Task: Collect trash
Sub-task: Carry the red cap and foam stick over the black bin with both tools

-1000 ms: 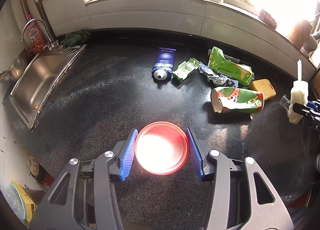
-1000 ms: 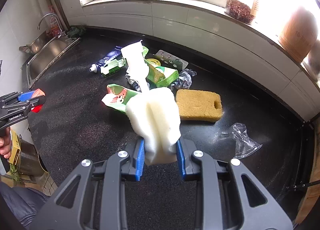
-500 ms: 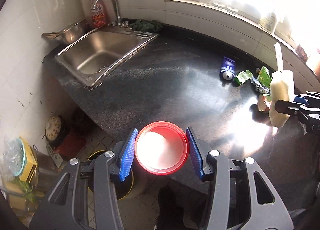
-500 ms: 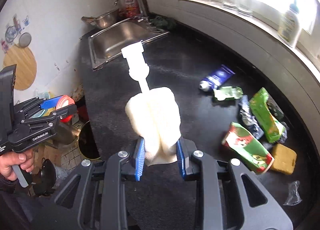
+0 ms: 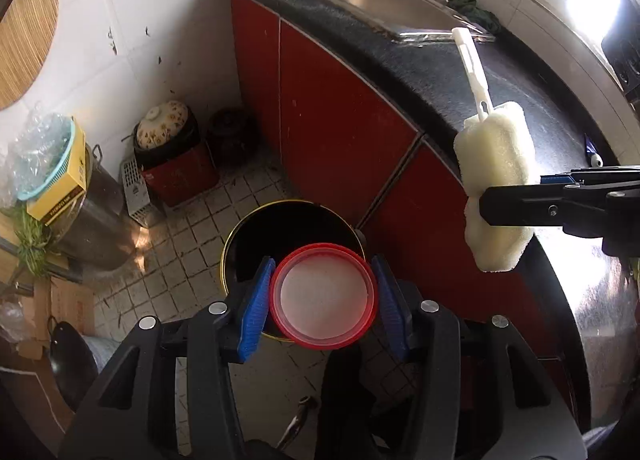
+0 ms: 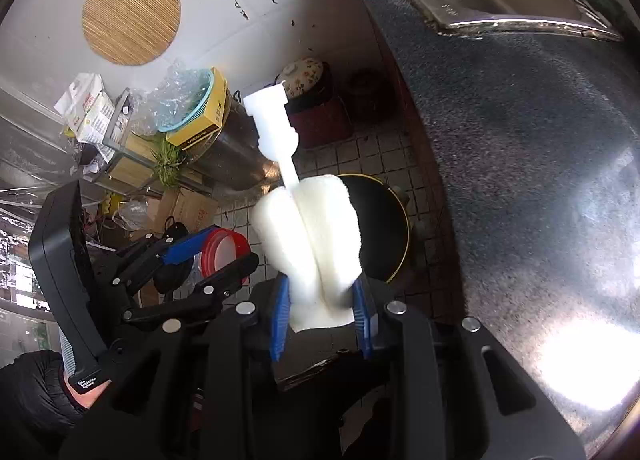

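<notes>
My left gripper (image 5: 323,300) has its jaws clamped on one red lid (image 5: 323,302), held above the single black bin (image 5: 280,232) on the floor. My right gripper (image 6: 320,310) pinches one white sponge brush (image 6: 310,244), its jaws narrow, beside the desk (image 6: 520,140).
</notes>
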### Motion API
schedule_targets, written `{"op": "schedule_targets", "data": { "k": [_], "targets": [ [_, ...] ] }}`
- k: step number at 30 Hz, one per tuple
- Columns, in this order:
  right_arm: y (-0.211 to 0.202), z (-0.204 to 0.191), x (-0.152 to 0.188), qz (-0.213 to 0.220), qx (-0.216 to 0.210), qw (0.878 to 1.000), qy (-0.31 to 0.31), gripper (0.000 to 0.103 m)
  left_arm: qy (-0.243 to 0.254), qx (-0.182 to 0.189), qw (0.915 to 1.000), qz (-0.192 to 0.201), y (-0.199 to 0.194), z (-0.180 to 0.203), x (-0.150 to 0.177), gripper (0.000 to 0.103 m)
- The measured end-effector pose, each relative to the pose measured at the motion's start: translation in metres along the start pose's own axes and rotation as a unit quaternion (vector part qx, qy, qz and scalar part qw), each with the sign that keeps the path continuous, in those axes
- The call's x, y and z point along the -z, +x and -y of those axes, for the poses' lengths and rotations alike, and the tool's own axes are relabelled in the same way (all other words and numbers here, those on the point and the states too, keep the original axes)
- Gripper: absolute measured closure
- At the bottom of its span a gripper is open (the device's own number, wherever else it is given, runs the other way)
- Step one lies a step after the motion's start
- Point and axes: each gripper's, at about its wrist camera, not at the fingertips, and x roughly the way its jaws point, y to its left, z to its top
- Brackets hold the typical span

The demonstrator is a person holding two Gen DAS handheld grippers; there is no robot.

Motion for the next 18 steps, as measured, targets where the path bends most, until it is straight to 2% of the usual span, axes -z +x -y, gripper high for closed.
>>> {"op": "schedule_targets", "data": {
  "k": [2, 4, 8, 13, 15, 16, 17, 18],
  "targets": [
    [0.033, -0.005, -0.013, -0.022, 0.004, 1.000, -0.005, 0.075, -0.023, 0.016, 0.9995, -0.016, 0.029, -0.018, 0.004, 0.054],
    [0.066, -0.007, -0.022, -0.044, 0.016, 0.999, -0.011, 0.074, -0.023, 0.019, 0.9994, -0.017, 0.052, -0.029, 0.009, 0.054],
    [0.120, -0.004, -0.038, -0.083, 0.029, 0.996, -0.005, 0.074, -0.038, 0.028, 0.9978, -0.046, 0.098, -0.049, 0.018, 0.054],
    [0.153, -0.003, -0.048, -0.107, 0.037, 0.993, -0.013, 0.072, -0.048, 0.035, 0.9973, -0.044, 0.121, -0.061, 0.019, 0.054],
    [0.152, 0.000, -0.049, -0.109, 0.041, 0.993, -0.015, 0.066, -0.041, 0.039, 0.9974, -0.045, 0.126, -0.059, 0.018, 0.053],
    [0.151, -0.001, -0.051, -0.107, 0.042, 0.993, -0.016, 0.055, -0.039, 0.039, 0.9974, -0.046, 0.128, -0.060, 0.018, 0.049],
    [0.150, -0.002, -0.054, -0.103, 0.045, 0.993, -0.017, 0.045, -0.039, 0.037, 0.9974, -0.048, 0.128, -0.059, 0.017, 0.030],
    [0.146, -0.001, -0.055, -0.099, 0.043, 0.994, -0.019, 0.038, -0.040, 0.033, 0.9977, -0.045, 0.126, -0.059, 0.017, 0.020]
  ]
}}
